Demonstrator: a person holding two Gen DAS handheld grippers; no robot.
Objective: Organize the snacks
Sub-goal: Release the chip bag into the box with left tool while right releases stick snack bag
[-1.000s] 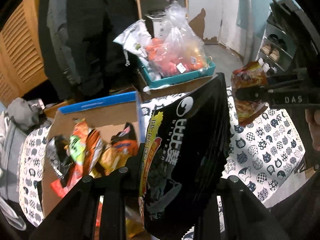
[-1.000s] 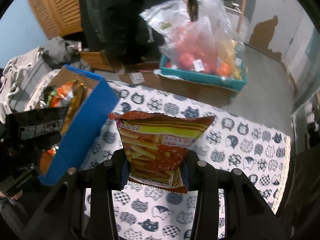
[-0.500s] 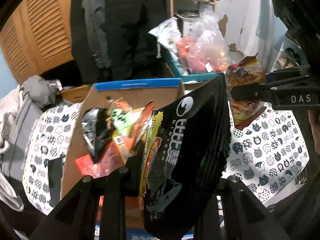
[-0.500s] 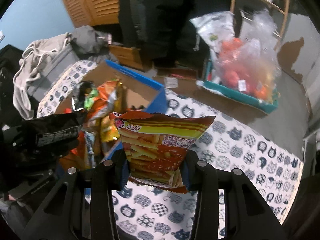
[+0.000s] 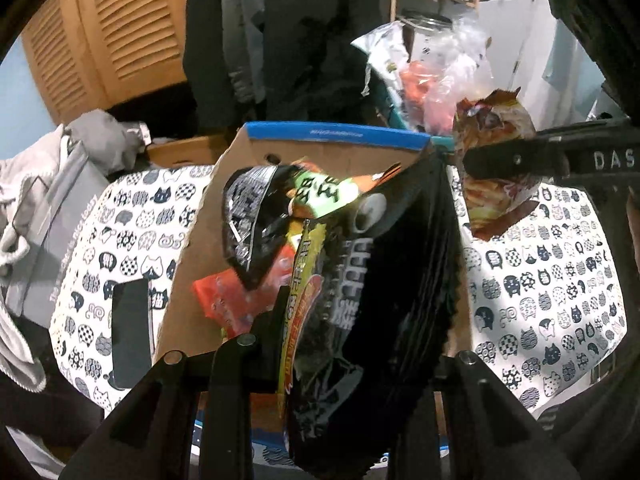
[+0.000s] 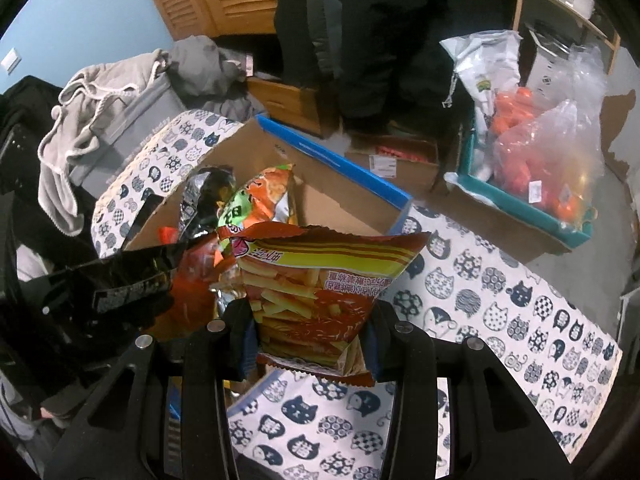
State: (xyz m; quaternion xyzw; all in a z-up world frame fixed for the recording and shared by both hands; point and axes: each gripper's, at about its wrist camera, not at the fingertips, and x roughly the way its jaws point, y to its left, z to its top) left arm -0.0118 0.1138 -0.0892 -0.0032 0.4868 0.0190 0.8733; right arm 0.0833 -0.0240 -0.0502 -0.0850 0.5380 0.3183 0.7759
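The white letters "DAS" stand on the black body of the right claw, seen from the left wrist view. Pale lettering runs up the side of the grey storage box beside the bench; it is too blurred to read. The black snack bag, the red fries bag and the green-labelled packet in the cardboard box carry East Asian characters, too distorted to make out.

A grey hoodie lies beside louvred wooden doors; dark coats hang behind.
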